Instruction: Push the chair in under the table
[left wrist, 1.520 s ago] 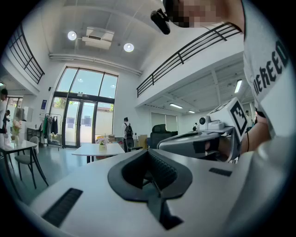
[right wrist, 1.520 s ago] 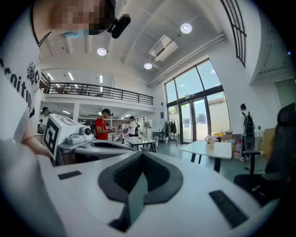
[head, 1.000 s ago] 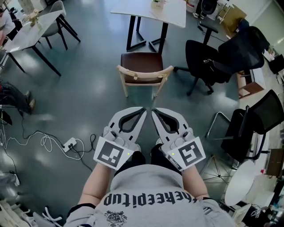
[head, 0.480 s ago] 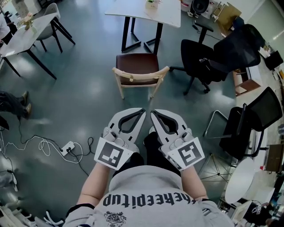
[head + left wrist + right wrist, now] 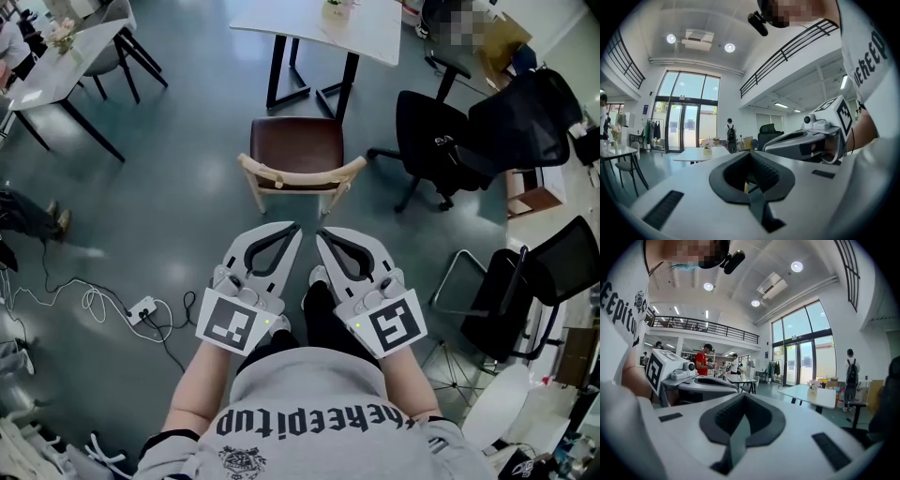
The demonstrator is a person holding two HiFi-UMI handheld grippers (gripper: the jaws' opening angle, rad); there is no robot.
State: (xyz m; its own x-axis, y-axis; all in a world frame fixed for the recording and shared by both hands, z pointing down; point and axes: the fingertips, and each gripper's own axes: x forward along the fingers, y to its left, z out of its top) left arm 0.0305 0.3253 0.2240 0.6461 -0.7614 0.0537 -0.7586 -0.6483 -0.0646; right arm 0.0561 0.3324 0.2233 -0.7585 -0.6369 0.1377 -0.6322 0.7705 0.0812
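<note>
The left gripper (image 5: 293, 227) and right gripper (image 5: 322, 234), jaws together and empty, face the chair (image 5: 298, 145) at twelve o'clock. I'd press both tips evenly on its backrest (image 5: 300, 177), straight toward the table (image 5: 373, 26).

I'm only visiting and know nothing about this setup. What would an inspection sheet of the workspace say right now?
Surface: glossy grey floor.
Job's things: chair with a brown seat and a wooden back that faces the person. It stands out in front of the white table and is not yet pushed in.
Clutter: small flower pot on the table.
Grippers: left gripper and right gripper are both shut and empty, side by side, short of the chair's back and not touching it.
Cables: power strip with loose cables on the floor at left.
Surroundings: black office chairs at right and a second table at far left.
</note>
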